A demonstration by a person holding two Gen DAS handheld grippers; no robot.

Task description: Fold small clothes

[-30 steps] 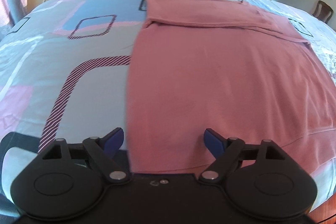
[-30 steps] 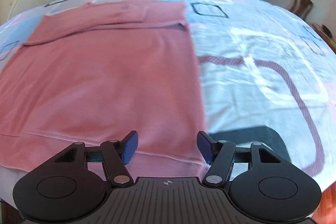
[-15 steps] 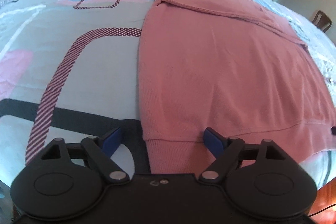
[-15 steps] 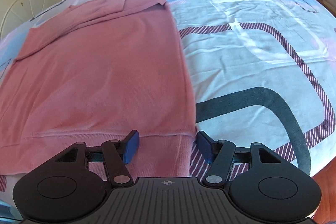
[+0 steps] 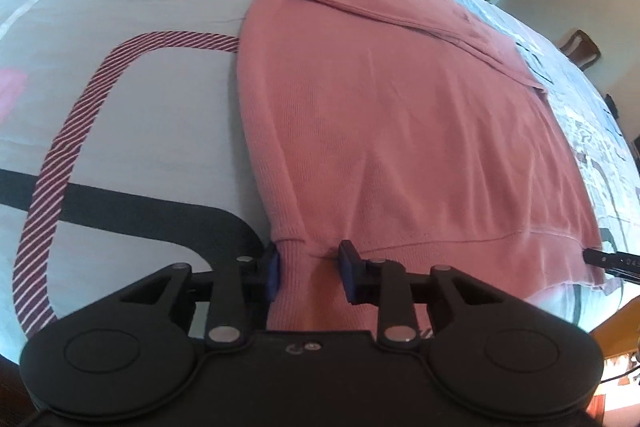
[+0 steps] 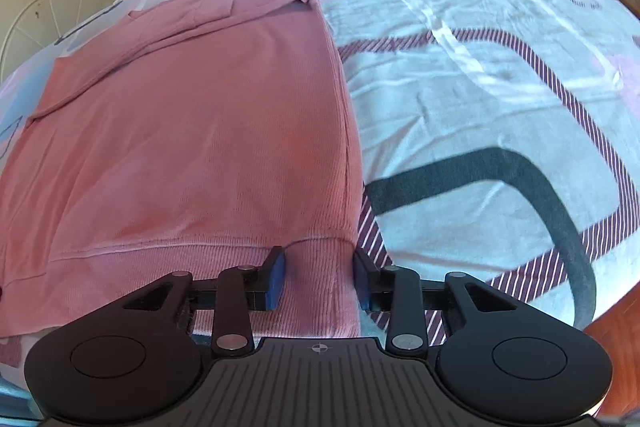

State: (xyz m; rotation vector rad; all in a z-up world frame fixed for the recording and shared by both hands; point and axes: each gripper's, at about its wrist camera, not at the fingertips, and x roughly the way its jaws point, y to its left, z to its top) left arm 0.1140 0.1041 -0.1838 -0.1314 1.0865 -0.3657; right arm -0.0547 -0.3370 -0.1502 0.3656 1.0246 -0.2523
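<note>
Both jaws are straddling the sweater's ribbed hem: your left gripper (image 5: 308, 269) pinching its corner, your right gripper (image 6: 320, 277) bracketing the other, grip unconfirmed. Pink sweater (image 6: 192, 131) is stretching lengthwise away across the bed (image 6: 480, 75), so you're probably folding forward toward the collar.

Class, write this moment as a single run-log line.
left gripper: closing on pink sweater hem corner | right gripper: astride opposite hem corner | bedsheet: sweater flat

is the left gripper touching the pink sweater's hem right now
Touching. In the left wrist view, the left gripper has both blue pads pressed against the pink sweater hem, which bunches between them.
</note>
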